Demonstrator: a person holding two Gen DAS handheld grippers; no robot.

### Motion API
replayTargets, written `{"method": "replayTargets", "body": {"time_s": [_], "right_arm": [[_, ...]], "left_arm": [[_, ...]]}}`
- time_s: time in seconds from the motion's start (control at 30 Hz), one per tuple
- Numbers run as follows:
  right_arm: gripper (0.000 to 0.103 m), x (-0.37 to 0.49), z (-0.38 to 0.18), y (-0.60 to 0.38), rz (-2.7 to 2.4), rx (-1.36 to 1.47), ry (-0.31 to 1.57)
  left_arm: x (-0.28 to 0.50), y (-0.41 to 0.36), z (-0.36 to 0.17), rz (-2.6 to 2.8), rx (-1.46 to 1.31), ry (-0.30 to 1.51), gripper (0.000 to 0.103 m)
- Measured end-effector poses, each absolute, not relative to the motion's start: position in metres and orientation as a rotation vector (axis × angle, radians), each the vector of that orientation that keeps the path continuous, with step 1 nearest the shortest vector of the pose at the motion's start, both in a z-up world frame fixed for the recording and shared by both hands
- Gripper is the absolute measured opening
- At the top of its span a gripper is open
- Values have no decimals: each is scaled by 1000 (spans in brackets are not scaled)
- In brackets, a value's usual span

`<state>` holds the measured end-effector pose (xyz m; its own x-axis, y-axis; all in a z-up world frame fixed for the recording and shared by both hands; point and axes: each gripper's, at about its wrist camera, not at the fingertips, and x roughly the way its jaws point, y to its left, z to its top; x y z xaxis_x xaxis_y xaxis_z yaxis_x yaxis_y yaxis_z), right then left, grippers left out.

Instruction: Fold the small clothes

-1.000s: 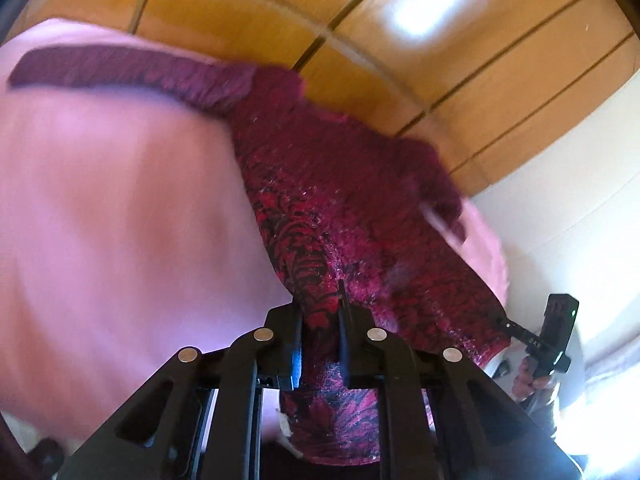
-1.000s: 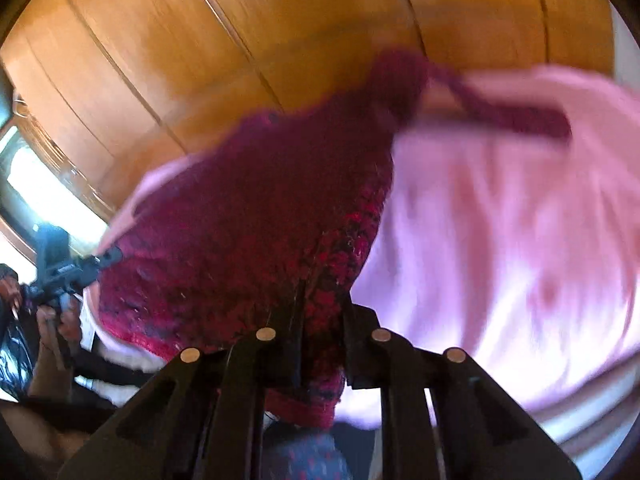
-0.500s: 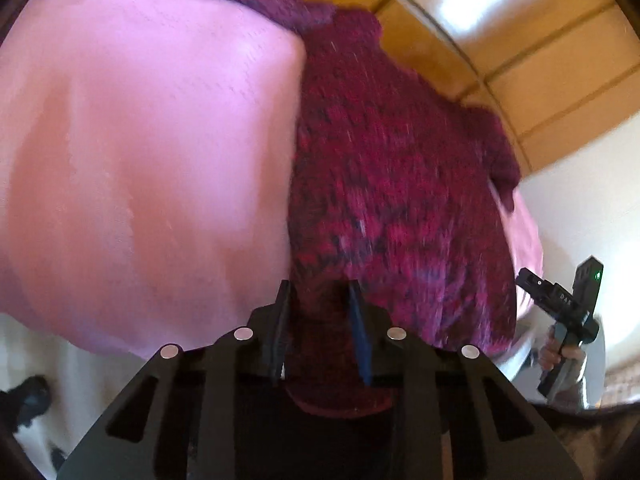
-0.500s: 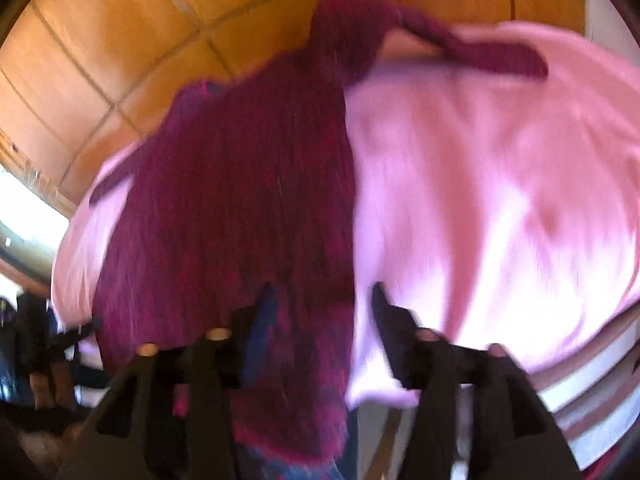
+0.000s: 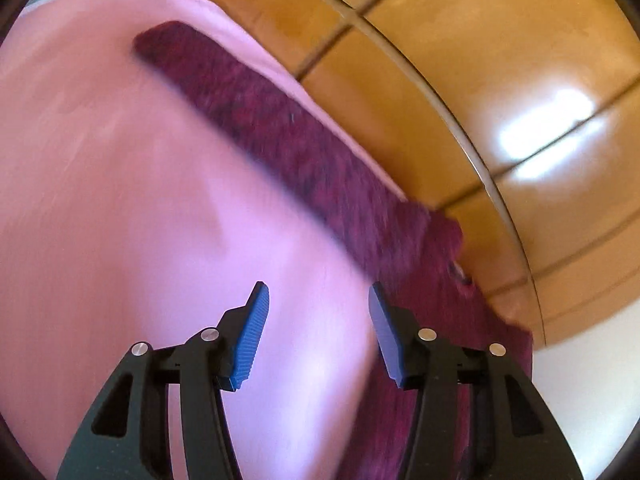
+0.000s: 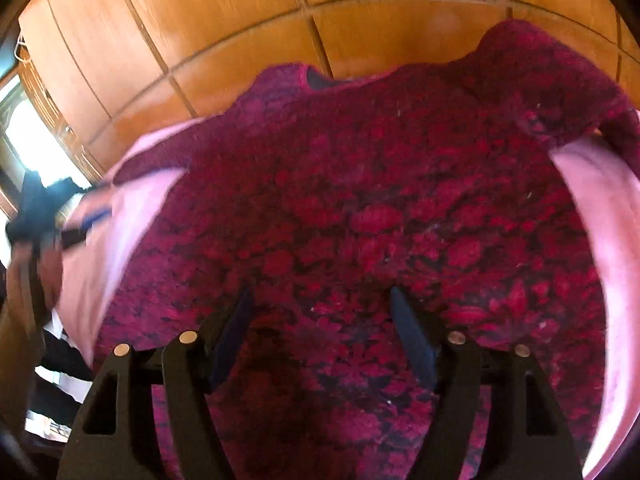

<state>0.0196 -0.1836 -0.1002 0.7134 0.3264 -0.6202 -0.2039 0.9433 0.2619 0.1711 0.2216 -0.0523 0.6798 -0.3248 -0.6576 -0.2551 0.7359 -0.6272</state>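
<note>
A dark red patterned knit sweater (image 6: pixel 380 220) lies spread on a pink bedsheet (image 5: pixel 120 240). In the left wrist view one sleeve (image 5: pixel 280 132) stretches away to the upper left, and the sweater's body (image 5: pixel 440 300) runs down the right side. My left gripper (image 5: pixel 317 292) hovers over bare pink sheet just left of the sweater's edge. Its jaws are opening, with nothing between the blue pads (image 5: pixel 250 344). My right gripper (image 6: pixel 320 296) hangs over the middle of the sweater's body. Its jaws are opening too, and the knit lies below them, not pinched.
Glossy wooden wardrobe panels (image 5: pixel 460 60) stand just behind the bed, with a white wall (image 5: pixel 592 380) to the right. In the right wrist view a bright window (image 6: pixel 16 132) is at the far left, with a blurred hand (image 6: pixel 44 264) there holding the other gripper.
Both grippers were shut on the sweater's hem; both have let go and opened. The left has swung left over the pink sheet. The right has moved over the sweater's body.
</note>
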Motion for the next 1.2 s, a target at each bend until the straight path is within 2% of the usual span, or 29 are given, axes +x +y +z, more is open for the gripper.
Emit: {"method": "replayTargets", "body": {"time_s": [0.17, 0.23, 0.3, 0.37, 0.4, 0.47, 0.5, 0.67, 0.8, 0.87, 0.9, 0.97, 1.0, 1.03, 1.2], "right_arm": [[71, 12, -100, -193, 325, 209, 697], [71, 13, -101, -201, 331, 235, 705], [73, 20, -103, -197, 335, 242, 712], [75, 23, -103, -195, 332, 238, 717], [78, 25, -103, -193, 334, 232, 720], [81, 28, -102, -186, 326, 205, 721], [84, 31, -103, -182, 324, 194, 722], [87, 36, -105, -176, 312, 175, 719], [87, 35, -109, -174, 309, 169, 709], [87, 35, -109, -172, 309, 148, 707], [87, 36, -109, -172, 310, 149, 709], [86, 35, -105, -176, 324, 166, 720], [81, 34, -102, -183, 334, 197, 726], [75, 34, -99, -193, 341, 236, 730], [66, 26, -86, -295, 252, 568, 642]], "left_arm": [[246, 253, -62, 104, -755, 844, 52], [265, 269, -70, 198, -775, 849, 66], [274, 288, -80, 239, -821, 833, 70], [283, 305, -87, 274, -862, 818, 70], [285, 310, -89, 275, -884, 806, 68], [288, 318, -89, 274, -885, 796, 37], [287, 322, -89, 267, -868, 799, 9], [230, 335, -69, 291, -859, 677, 9], [211, 334, -83, 362, -768, 766, 9], [208, 333, -90, 372, -777, 789, 11], [208, 328, -84, 396, -752, 794, 16], [210, 318, -73, 414, -728, 804, 37], [209, 308, -65, 402, -728, 793, 52], [205, 297, -57, 401, -709, 777, 57], [192, 201, -31, 193, -499, 774, 57]]}}
